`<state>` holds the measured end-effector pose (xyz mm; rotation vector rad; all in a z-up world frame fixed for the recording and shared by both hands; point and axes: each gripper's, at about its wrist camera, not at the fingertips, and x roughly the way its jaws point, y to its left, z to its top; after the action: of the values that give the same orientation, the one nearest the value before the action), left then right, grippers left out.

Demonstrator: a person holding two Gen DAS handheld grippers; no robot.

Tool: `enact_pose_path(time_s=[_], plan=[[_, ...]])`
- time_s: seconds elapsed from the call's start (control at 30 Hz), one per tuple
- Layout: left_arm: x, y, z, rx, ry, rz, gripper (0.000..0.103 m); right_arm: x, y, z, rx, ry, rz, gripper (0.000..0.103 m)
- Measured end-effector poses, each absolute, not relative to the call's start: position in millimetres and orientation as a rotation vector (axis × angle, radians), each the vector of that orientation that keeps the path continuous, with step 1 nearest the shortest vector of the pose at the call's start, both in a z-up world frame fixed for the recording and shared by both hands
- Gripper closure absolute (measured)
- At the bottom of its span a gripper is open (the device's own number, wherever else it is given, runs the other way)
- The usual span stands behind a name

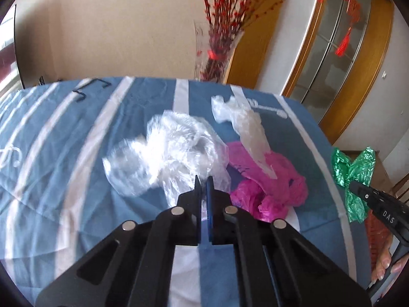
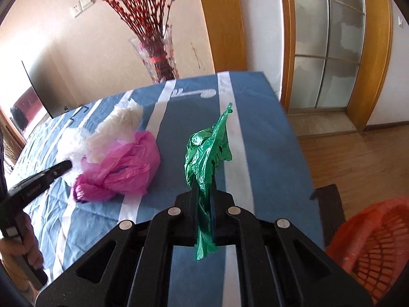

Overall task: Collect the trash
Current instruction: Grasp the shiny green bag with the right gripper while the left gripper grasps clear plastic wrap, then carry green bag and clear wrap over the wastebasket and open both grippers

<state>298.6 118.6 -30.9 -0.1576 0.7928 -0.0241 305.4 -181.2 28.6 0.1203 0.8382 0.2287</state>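
in the right wrist view, lowest and nearest, the right gripper [image 2: 203,192] is clamped on the green bag [image 2: 205,153], whose long axis runs up the middle of the frame along the fingers, a tail hanging below the jaws and a tip pointing toward the far table edge. the orange basket [image 2: 370,243] sits at the lower right of that frame, off the edge of the blue striped tablecloth [image 2: 255,128], so the judged next move for this hand is a swing to the right and down. in the left wrist view the left gripper [image 1: 203,183] has its jaws pressed together at the near edge of the clear bag [image 1: 166,153]; a thin fold seems pinched, though blur makes that uncertain. the pink bag [image 1: 268,186] lies just right of it, the white bag [image 1: 245,125] farther off.
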Motion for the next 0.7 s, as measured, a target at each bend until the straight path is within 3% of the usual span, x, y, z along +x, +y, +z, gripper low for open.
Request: enact_pose_path(time_s=[0.37,0.7], plan=[[237.0,88.7,39.9,-0.103,0.695,-0.138,0.098,244.2,-204.3,73.0,0.127,0.738,0.22,0.096],[201.4,4.8,53.4,-0.041,0.684,-0.35,0.098,182.1,-262.7,83.0,0.163,0.685,0.125,0.096]])
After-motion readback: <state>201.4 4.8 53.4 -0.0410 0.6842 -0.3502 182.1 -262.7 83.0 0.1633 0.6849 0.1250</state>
